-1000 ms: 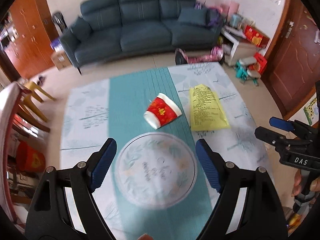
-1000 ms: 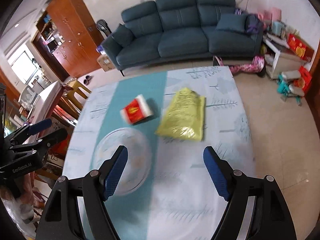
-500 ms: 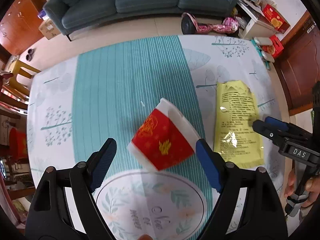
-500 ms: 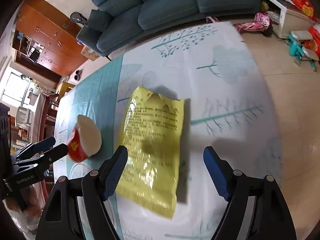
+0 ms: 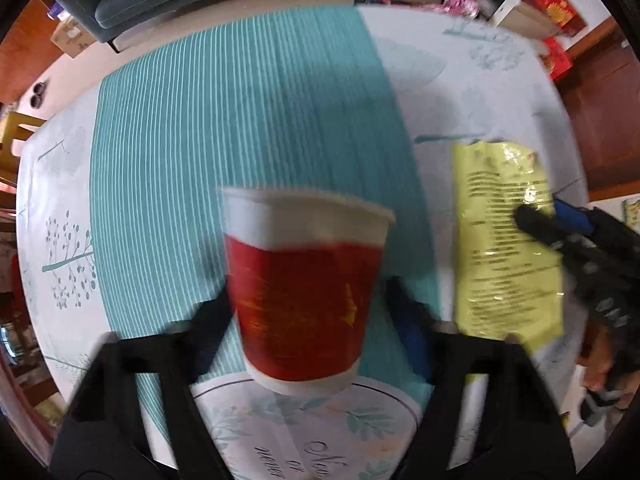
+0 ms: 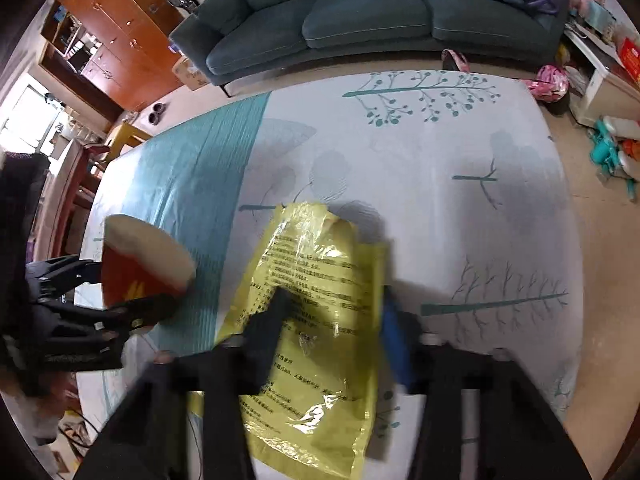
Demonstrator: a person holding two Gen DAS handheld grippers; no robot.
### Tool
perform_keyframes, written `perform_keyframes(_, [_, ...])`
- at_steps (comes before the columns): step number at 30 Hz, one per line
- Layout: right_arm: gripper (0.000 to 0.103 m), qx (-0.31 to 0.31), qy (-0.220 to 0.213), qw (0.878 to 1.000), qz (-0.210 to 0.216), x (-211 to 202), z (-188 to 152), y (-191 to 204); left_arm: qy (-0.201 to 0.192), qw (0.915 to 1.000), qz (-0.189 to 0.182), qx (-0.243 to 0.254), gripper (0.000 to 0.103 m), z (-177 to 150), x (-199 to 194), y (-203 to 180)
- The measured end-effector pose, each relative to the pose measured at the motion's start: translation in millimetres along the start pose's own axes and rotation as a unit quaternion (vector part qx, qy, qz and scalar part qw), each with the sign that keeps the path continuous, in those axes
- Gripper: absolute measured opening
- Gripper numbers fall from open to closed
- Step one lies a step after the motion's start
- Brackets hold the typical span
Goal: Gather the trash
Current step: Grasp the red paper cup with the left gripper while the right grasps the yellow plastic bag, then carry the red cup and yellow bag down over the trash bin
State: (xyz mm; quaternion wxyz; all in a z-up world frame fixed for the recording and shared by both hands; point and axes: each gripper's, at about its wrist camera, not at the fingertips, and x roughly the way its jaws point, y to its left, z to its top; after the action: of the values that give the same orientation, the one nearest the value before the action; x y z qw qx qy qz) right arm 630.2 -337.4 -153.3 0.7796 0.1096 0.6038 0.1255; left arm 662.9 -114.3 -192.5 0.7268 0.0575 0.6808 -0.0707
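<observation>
Two grippers are closing at once: left gripper (image 5: 308,312) is clamping the cup (image 5: 304,292) lower centre; right gripper (image 6: 332,328) is pinching the wrapper (image 6: 316,332), readying both for lifting.

Red-and-white cup (image 5: 304,296), yellow black-printed bag (image 6: 316,320), teal-striped tablecloth (image 5: 240,100).

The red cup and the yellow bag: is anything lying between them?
Nothing: only bare tablecloth separates the red cup from the yellow bag, seen in the left wrist view.
</observation>
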Motion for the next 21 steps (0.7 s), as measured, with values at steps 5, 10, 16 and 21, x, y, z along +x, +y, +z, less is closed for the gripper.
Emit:
perform_keyframes(5, [0.006,0.025,-0.021,0.998,0.048,-4.7,-12.6,-3.5,-0.032,0.9993,0.014,0.017,0.047,-10.7,-3.7,-13.2])
perform_keyframes(10, [0.003,0.037,-0.079,0.994,0.069,-33.9,-40.7,-1.3,-0.070,0.9971,0.022,0.019,0.046,-40.5,-25.0,-22.8])
perform_keyframes(16, [0.002,0.046,-0.135,0.987,0.067,-84.1,-88.2,17.4,-0.119,0.9928,0.012,0.011,0.046,-93.8,-77.0,-30.1])
perform_keyframes(21, [0.002,0.036,-0.175,0.983,0.052,-142.6,-153.6,53.1,-0.166,0.9858,-0.017,0.023,0.046,-160.1,-133.4,-27.4])
